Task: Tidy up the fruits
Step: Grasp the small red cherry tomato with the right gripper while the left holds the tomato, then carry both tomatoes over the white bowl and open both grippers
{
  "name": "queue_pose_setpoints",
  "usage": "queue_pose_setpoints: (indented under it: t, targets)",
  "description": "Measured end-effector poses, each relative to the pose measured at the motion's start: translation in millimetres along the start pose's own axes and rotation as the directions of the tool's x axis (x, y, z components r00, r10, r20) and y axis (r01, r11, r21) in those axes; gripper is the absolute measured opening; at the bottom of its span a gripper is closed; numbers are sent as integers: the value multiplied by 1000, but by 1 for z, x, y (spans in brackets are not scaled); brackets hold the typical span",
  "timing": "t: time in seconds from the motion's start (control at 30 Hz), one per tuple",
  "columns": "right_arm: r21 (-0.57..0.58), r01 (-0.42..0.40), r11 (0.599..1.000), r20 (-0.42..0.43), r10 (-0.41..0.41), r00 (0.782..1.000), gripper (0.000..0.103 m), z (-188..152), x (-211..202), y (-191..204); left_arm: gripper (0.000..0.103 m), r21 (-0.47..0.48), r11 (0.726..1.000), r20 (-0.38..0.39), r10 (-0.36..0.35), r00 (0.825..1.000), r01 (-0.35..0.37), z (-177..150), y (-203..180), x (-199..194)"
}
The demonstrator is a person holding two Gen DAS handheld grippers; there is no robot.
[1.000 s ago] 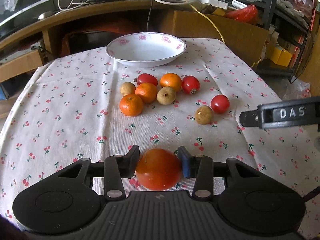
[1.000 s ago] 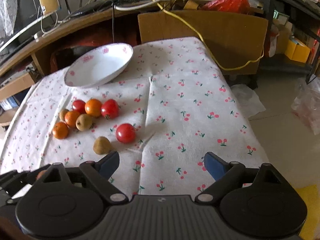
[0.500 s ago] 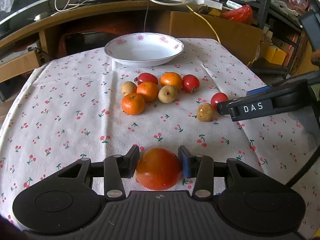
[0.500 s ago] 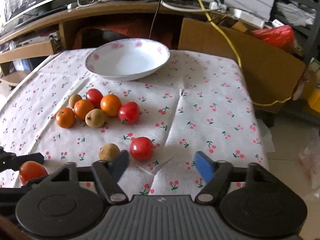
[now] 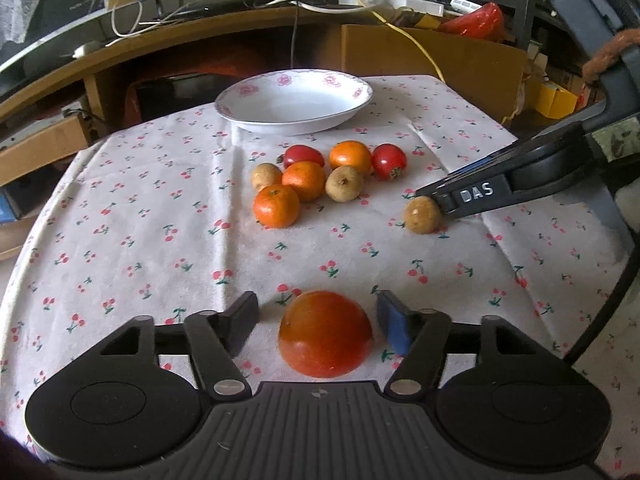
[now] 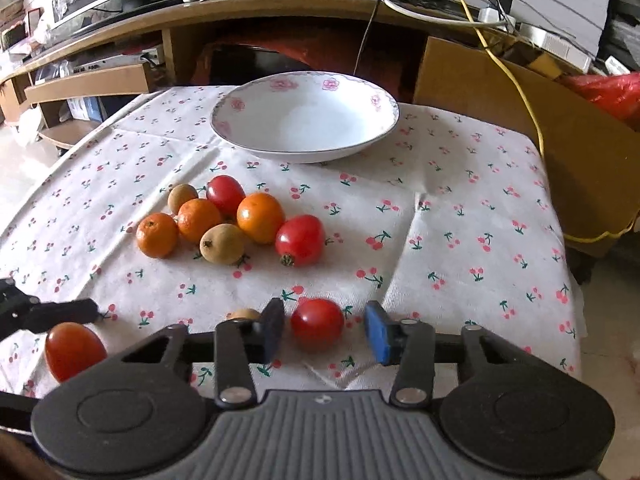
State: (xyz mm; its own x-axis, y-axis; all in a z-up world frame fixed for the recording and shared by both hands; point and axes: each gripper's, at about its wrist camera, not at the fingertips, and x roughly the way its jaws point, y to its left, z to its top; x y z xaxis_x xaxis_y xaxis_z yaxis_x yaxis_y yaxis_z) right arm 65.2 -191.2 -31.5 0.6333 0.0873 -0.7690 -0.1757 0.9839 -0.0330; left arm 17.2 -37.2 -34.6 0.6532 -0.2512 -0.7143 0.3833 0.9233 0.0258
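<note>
A large orange-red tomato (image 5: pixel 326 334) rests on the cherry-print cloth between the fingers of my left gripper (image 5: pixel 320 322). The jaws are opening, with a gap at each pad. My right gripper (image 6: pixel 325 332) straddles a small red tomato (image 6: pixel 317 324). Its jaws are closing and neither pad touches the fruit. A brown fruit (image 6: pixel 243 314) lies just outside its left finger. In the left wrist view the right gripper (image 5: pixel 436 200) hides that small tomato. The brown fruit (image 5: pixel 422 214) sits at its tip. The empty white bowl (image 5: pixel 296 106) (image 6: pixel 308 124) stands at the back.
A cluster of oranges, red tomatoes and brown fruits (image 5: pixel 304 180) (image 6: pixel 224 220) lies in front of the bowl. Behind the table are a cardboard box (image 5: pixel 440 64) and a wooden desk with cables (image 5: pixel 160 36). The cloth (image 6: pixel 480 240) drops off at the right edge.
The left jaws have spread away from the large tomato they gripped. The right gripper rolled level, came in over the small red tomato and narrowed its jaws around it.
</note>
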Motion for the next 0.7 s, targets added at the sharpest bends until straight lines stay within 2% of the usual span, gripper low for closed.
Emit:
queue_pose_setpoints:
  t: [0.03, 0.13, 0.2, 0.3, 0.53, 0.7]
  targets:
    - [-7, 2, 1000, -1, -2, 1000, 28, 0, -1, 2, 74, 1, 1000, 0, 2, 1000, -2, 0, 0, -1]
    - [-13, 12, 1000, -6, -12, 1000, 28, -1, -2, 4, 67, 4, 1000, -10, 0, 1000, 0, 1, -1, -3]
    - [-6, 10, 1000, -13, -10, 1000, 27, -1, -3, 2, 56, 5, 1000, -22, -9, 1000, 9, 3, -4, -5]
    - [5, 14, 1000, -16, -14, 1000, 27, -4, -7, -1, 52, 28, 1000, -33, 12, 999, -11, 3, -10, -8]
    - [17, 16, 1000, -19, -16, 1000, 27, -11, -15, -2, 51, 14, 1000, -61, 24, 998, -23, 3, -11, -9]
    - [54, -14, 998, 1, 14, 1000, 27, -9, -32, -3, 51, -27, 999, -59, 16, 998, -17, 13, -8, -18]
